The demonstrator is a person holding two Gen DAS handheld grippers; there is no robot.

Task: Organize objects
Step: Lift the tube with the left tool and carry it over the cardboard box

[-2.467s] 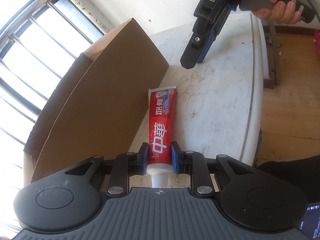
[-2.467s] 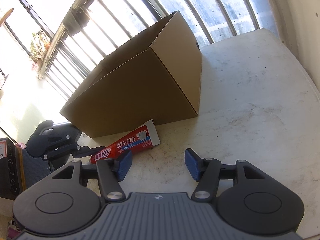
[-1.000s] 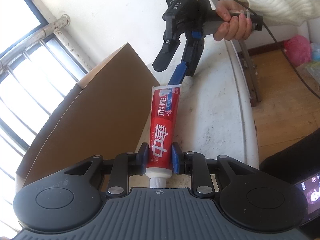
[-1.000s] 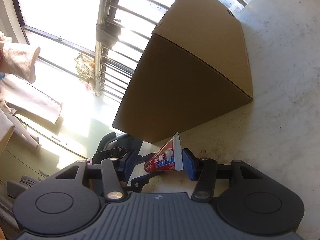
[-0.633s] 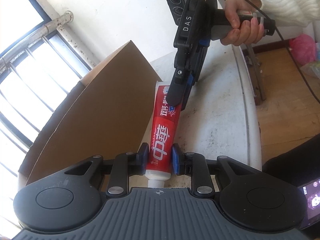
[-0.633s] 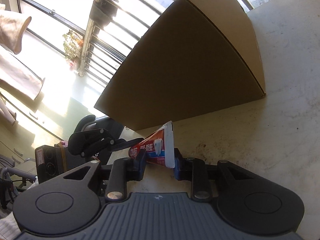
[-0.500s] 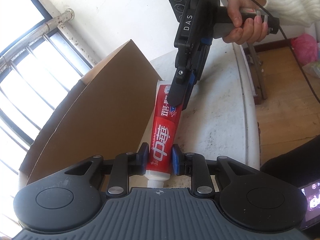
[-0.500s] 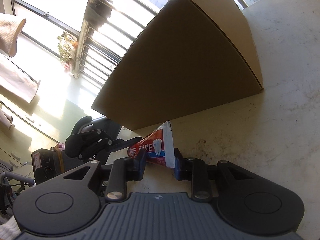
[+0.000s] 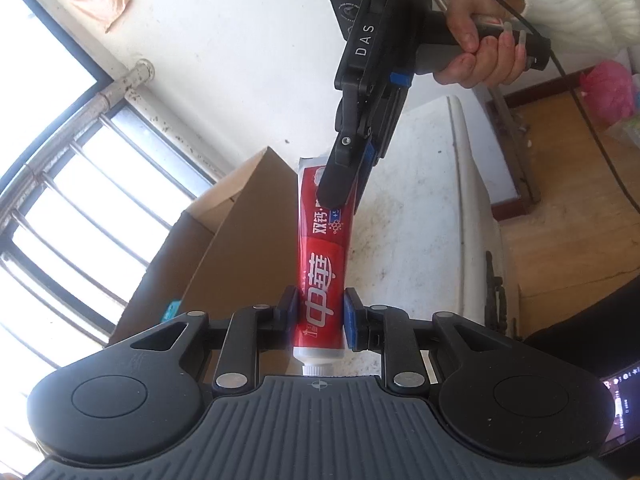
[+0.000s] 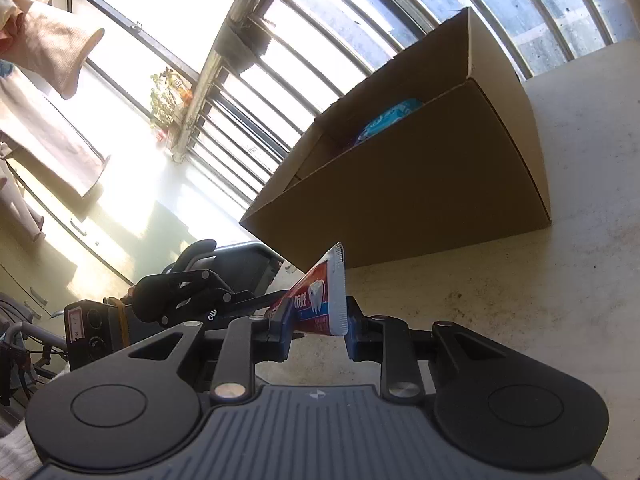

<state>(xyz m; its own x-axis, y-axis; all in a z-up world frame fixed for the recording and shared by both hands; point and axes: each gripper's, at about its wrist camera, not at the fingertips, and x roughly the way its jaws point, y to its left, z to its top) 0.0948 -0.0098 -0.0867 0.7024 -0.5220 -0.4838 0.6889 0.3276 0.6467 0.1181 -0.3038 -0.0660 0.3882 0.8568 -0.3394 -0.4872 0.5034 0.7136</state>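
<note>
Centre frame, both views: red toothpaste tube (image 9: 323, 276) pinched by left gripper (image 9: 317, 317) at cap end, right gripper (image 10: 318, 330) at crimp; open brown cardboard box (image 10: 420, 184) holds blue packet (image 10: 390, 118); tube not yet boxed

Home: barred window (image 10: 304, 64), hanging laundry (image 10: 48, 52)

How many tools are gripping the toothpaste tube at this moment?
2. The left tool clamps the toothpaste tube near its cap end; the right tool clamps its flat crimped end, above the table.
</note>
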